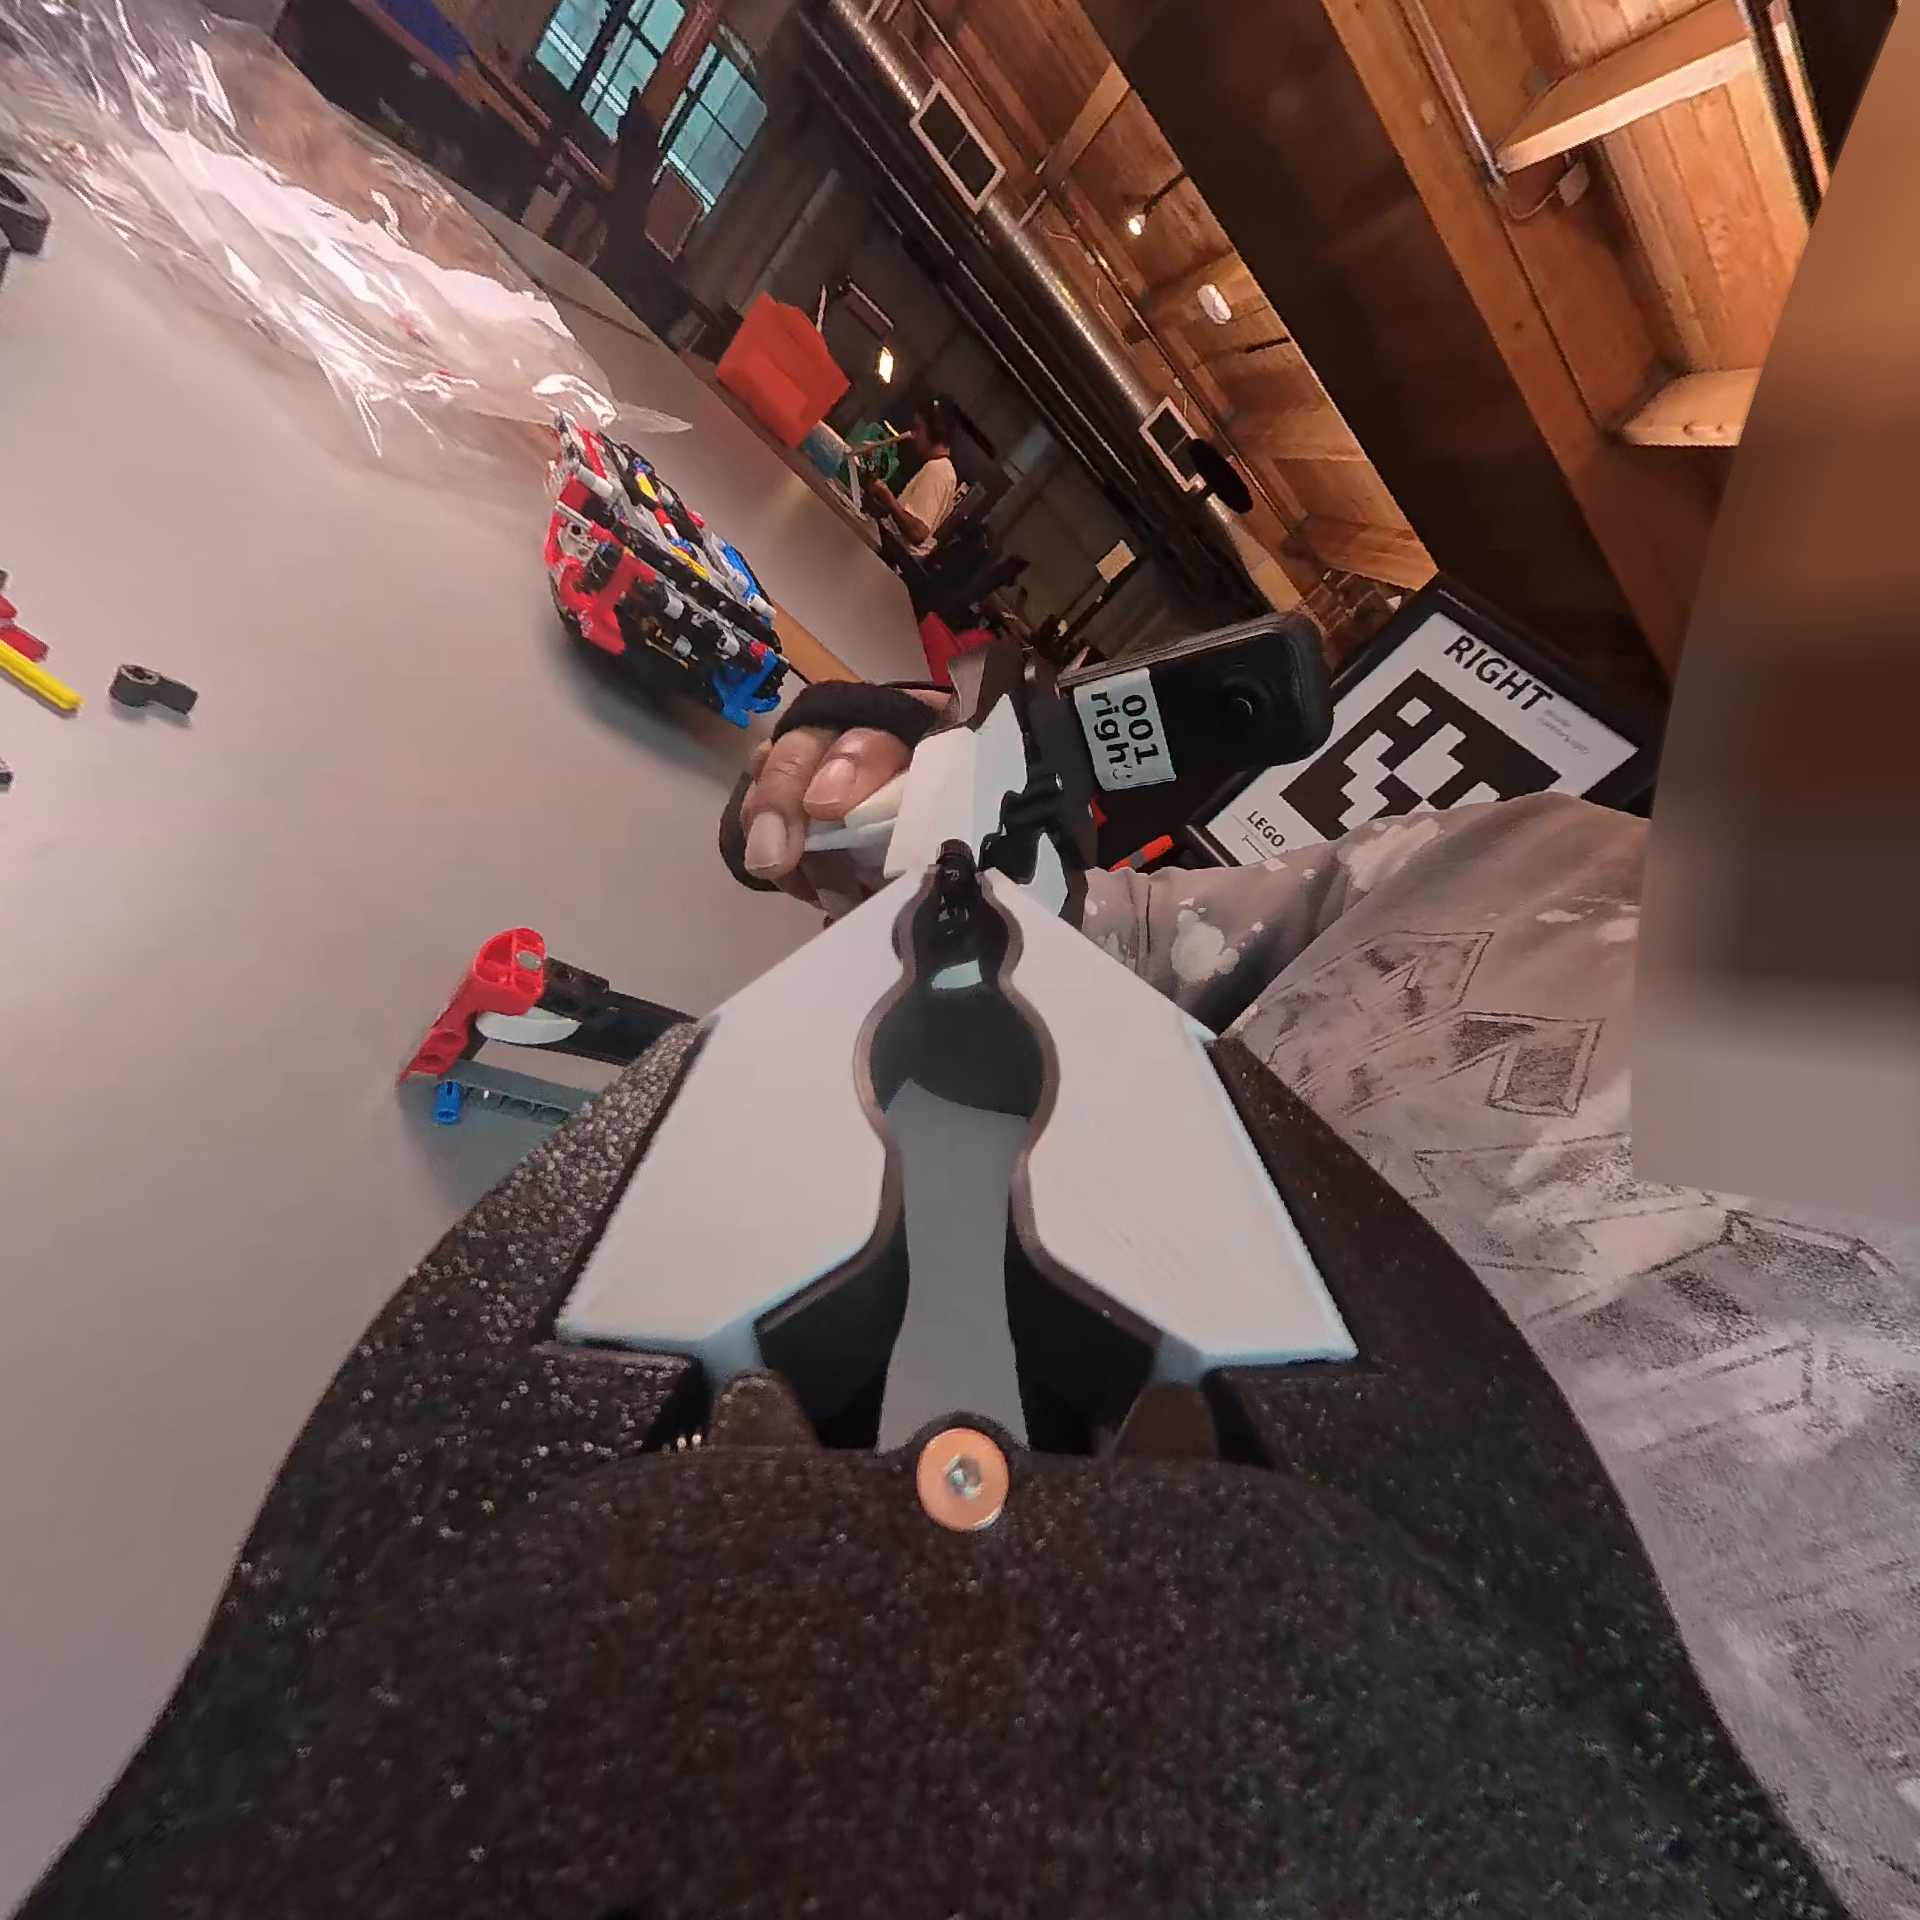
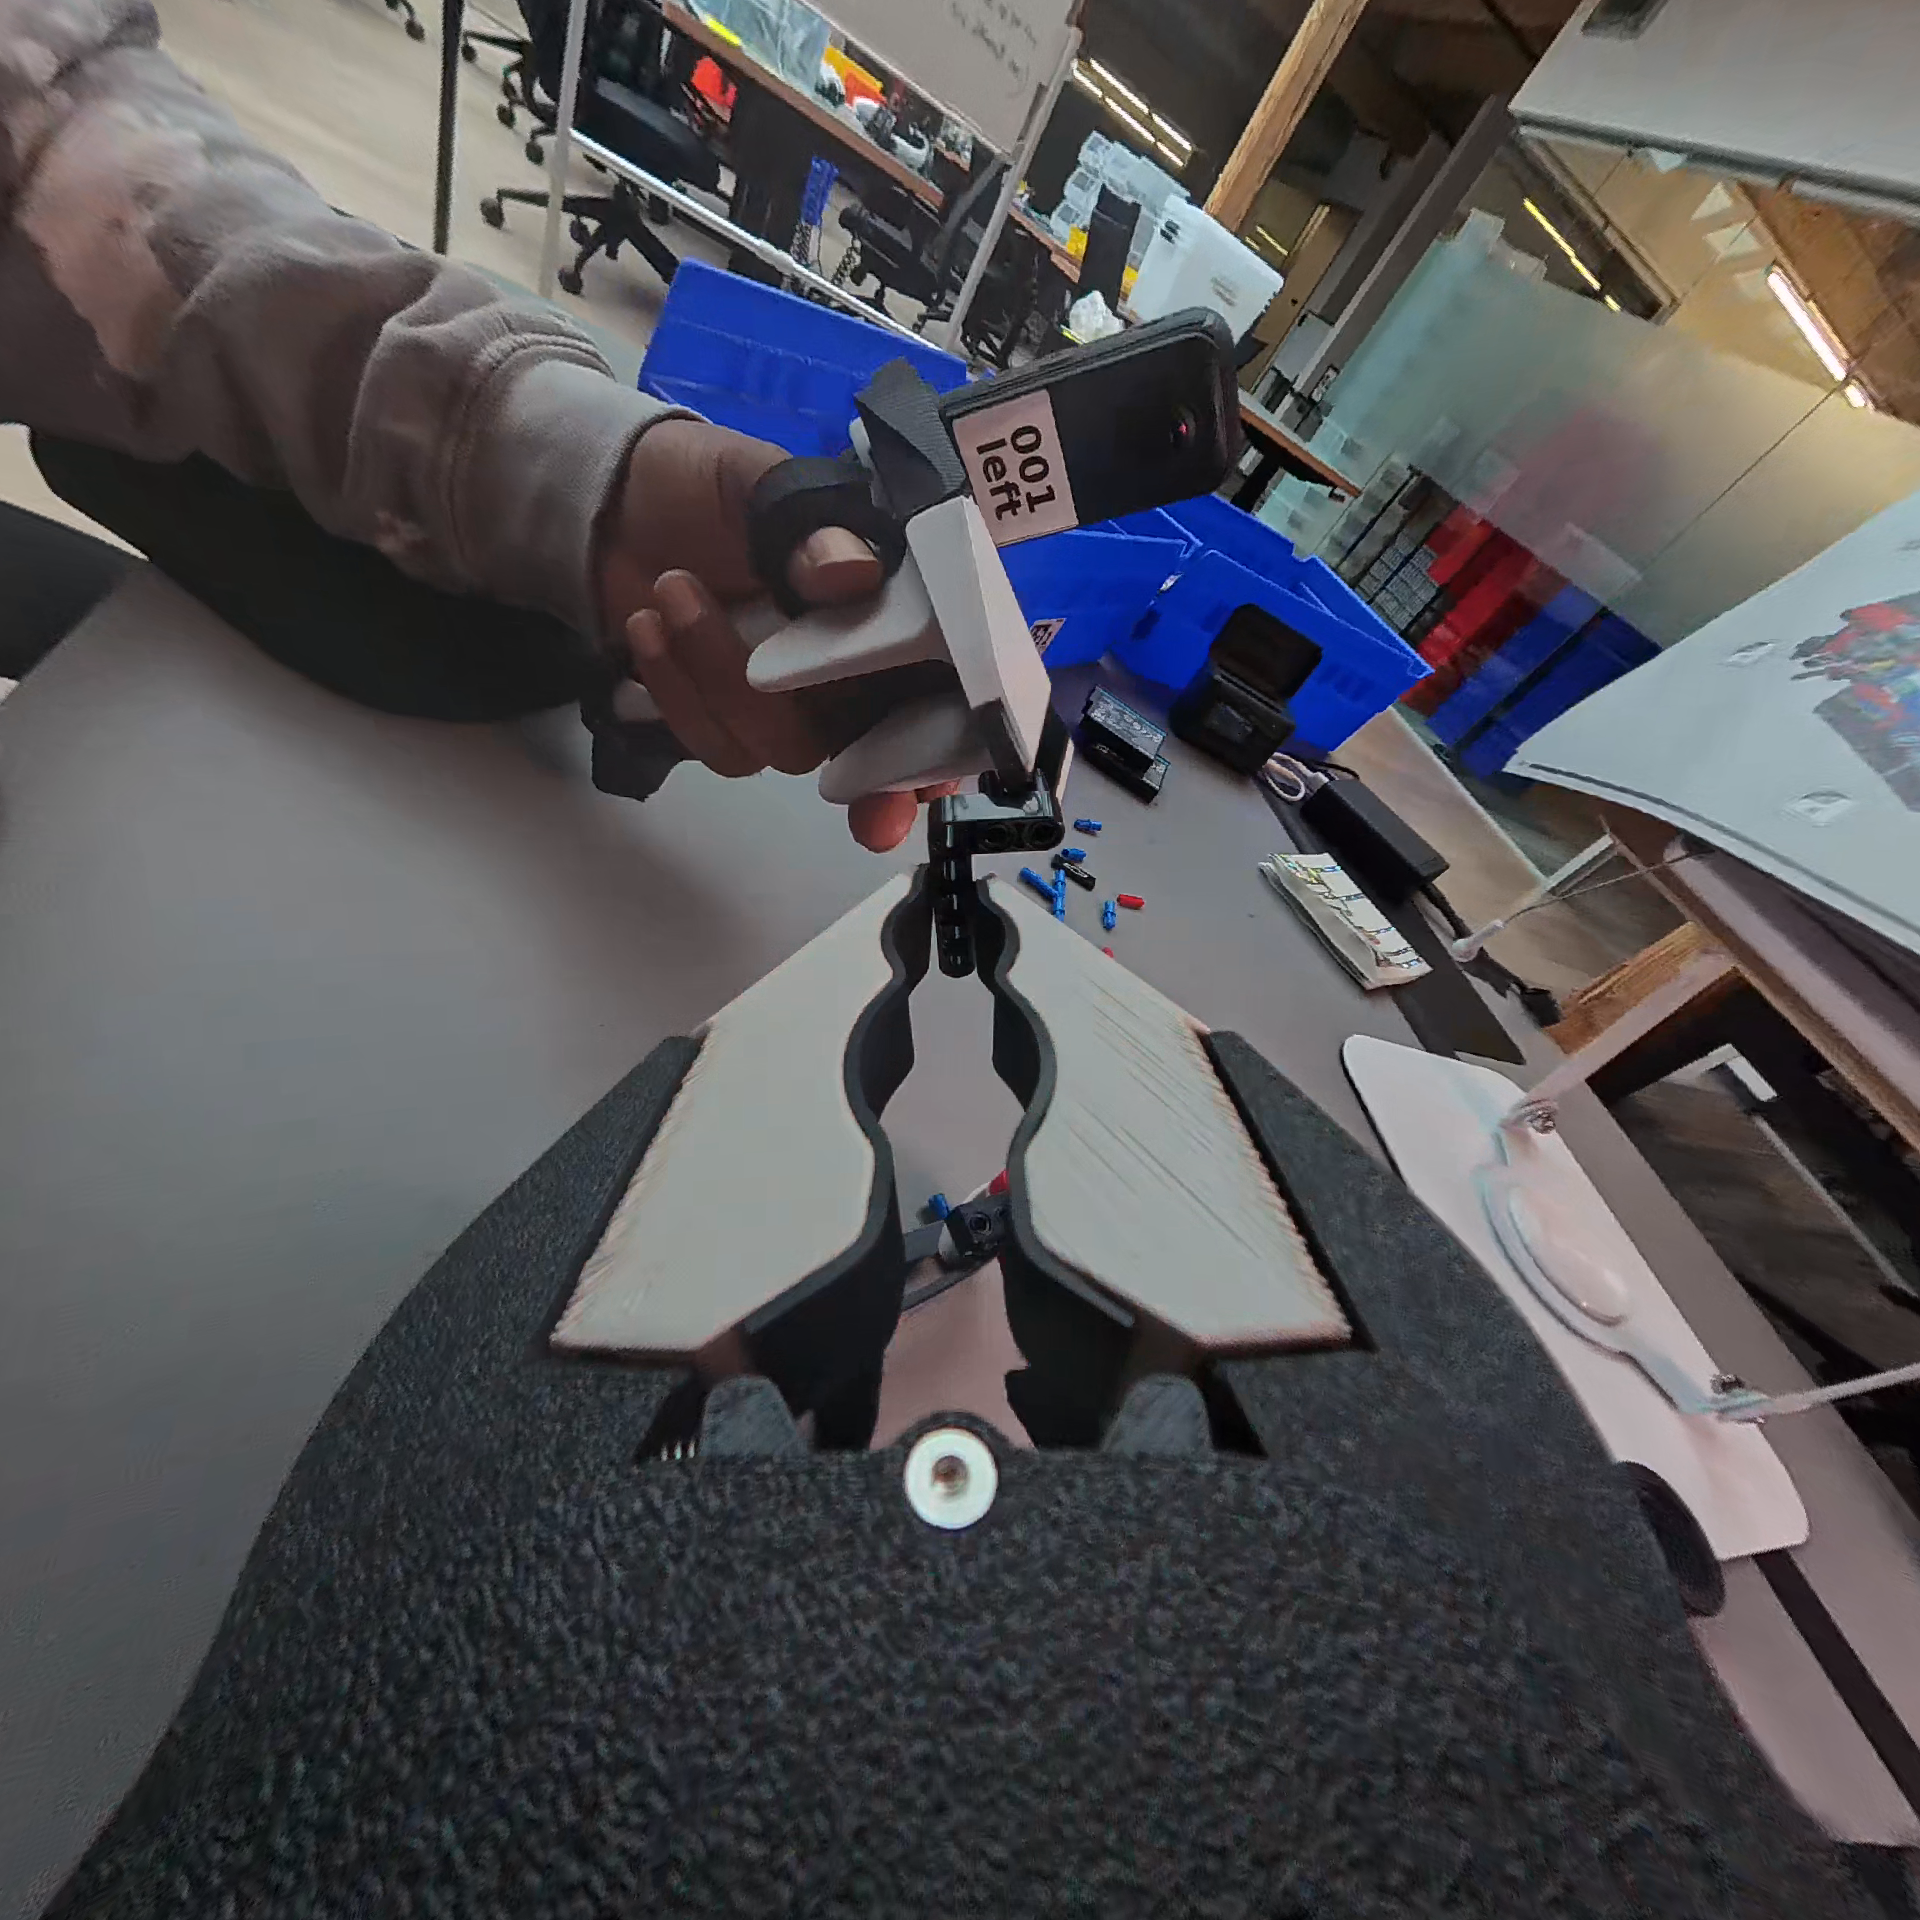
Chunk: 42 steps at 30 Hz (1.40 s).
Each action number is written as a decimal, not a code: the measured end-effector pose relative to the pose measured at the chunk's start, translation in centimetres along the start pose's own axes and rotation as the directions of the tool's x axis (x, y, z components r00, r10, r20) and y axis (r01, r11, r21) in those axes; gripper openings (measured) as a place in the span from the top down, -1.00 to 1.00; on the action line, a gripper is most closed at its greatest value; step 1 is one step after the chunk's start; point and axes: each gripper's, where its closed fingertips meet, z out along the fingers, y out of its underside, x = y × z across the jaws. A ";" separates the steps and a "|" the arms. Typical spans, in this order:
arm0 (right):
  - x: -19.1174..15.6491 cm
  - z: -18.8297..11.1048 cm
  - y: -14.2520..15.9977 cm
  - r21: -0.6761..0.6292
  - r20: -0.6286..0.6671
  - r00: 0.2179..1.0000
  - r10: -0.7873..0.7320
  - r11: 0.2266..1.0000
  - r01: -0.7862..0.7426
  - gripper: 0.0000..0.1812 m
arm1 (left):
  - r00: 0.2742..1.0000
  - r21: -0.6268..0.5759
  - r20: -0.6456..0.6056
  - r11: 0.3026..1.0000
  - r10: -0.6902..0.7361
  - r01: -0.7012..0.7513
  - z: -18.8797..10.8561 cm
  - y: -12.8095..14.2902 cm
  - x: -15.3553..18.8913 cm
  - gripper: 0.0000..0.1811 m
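Note:
My left gripper [image 1: 951,883] is shut on a small black connector piece [image 1: 950,864], held above the grey table [image 1: 260,935]. In the right wrist view the left gripper [image 2: 1023,774] pinches this two-hole black connector [image 2: 1000,823] from above. My right gripper [image 2: 951,899] is shut on a short black beam with holes [image 2: 952,930], held upright. The beam's top end meets the connector's underside. A person's hand [image 2: 717,623] holds the left gripper, and another hand [image 1: 805,790] holds the right one.
A red, black and blue brick model [image 1: 665,582] and clear plastic bags [image 1: 312,239] lie further out. A red and grey sub-assembly [image 1: 499,1018] lies near the left gripper. Loose blue and red pins [image 2: 1070,883], blue bins [image 2: 1278,613], a booklet [image 2: 1766,707] and a folded paper [image 2: 1340,920] are beyond. Both grippers' tips are close together, under 4 cm apart.

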 end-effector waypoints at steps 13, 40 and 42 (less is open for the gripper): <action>-0.1 -0.4 -1.2 0.073 0.251 0.816 0.520 0.831 -0.552 0.85 | 0.979 -0.029 0.074 0.982 0.191 -0.189 0.2 0.3 0.1 0.98; 1.2 -1.4 -1.5 0.077 0.302 0.735 0.607 0.753 -0.654 0.90 | 0.916 -0.163 0.195 0.933 0.349 -0.321 -0.1 0.7 -0.3 0.99; 0.8 -1.2 -1.2 0.043 0.315 0.723 0.615 0.752 -0.658 0.83 | 0.875 -0.212 0.218 0.896 0.433 -0.390 0.1 1.1 -0.4 0.99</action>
